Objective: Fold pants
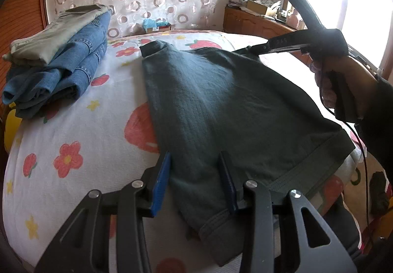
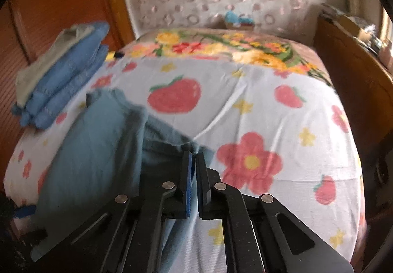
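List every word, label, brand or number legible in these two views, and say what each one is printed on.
"PAS": pale letters on the black body of the right gripper, left wrist view; any further characters are cut off or too faint to read.
Box at the headboard: print too small to read.
Dark pants, folded jeans, bedsheet: no text visible.

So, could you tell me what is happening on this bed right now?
A person with two handheld grippers is folding dark green pants on the strawberry-print bed. The right gripper has its jaws shut on a pants edge. The left gripper hangs open over the near end. Folded jeans sit aside.
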A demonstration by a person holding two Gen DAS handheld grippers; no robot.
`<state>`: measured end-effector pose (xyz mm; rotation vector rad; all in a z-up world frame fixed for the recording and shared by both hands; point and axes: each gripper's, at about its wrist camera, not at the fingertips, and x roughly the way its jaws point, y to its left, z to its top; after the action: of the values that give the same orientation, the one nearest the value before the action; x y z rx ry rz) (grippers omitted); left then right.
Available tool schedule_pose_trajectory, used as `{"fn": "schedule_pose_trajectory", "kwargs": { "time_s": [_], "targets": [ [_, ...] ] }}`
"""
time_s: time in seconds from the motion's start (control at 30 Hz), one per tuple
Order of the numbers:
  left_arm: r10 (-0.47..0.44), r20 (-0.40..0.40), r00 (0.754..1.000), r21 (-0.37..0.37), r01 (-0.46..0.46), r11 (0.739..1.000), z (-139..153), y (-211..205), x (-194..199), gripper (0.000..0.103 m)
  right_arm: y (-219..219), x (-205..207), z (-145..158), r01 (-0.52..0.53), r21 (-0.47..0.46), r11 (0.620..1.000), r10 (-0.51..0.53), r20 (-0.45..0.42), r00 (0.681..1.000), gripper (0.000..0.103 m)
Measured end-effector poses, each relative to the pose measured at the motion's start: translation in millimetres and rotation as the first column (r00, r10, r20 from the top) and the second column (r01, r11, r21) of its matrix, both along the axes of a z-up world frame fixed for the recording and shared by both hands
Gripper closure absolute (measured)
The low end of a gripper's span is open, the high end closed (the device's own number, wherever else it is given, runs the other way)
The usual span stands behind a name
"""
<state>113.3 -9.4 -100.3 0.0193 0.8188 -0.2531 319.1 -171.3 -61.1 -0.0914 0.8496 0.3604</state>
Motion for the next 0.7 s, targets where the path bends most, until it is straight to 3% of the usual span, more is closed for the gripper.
{"fn": "schedule_pose_trajectory", "kwargs": {
  "time_s": [0.3,0.53,0.6,0.7],
  "targets": [
    [0.000,0.004,1.000,-0.001,0.000,1.000,-0.2,0.6,-0.4,0.064,-6.7,8.4,-2.9,0.101,-0.094,0.990,-0.098,0.036,0.995,0.103],
    [0.001,0.009,1.000,0.001,-0.001,1.000,-0.2,-0.2,-1.1,0.064,-19.9,1.0,7.1,0.074,-0.011,0.997,-0.074,0.031,0.997,0.103],
    [0.001,0.013,1.000,-0.001,-0.001,1.000,-0.1,-0.5,-1.9,0.064,-17.7,-7.2,12.7,0.057,-0.014,0.998,-0.056,0.029,0.998,0.093],
    [0.001,0.016,1.000,0.002,-0.001,1.000,0.0,-1.6,-2.9,0.063,-14.5,-30.9,22.4,0.008,0.004,1.000,-0.008,0.034,0.999,0.086]
  ]
}}
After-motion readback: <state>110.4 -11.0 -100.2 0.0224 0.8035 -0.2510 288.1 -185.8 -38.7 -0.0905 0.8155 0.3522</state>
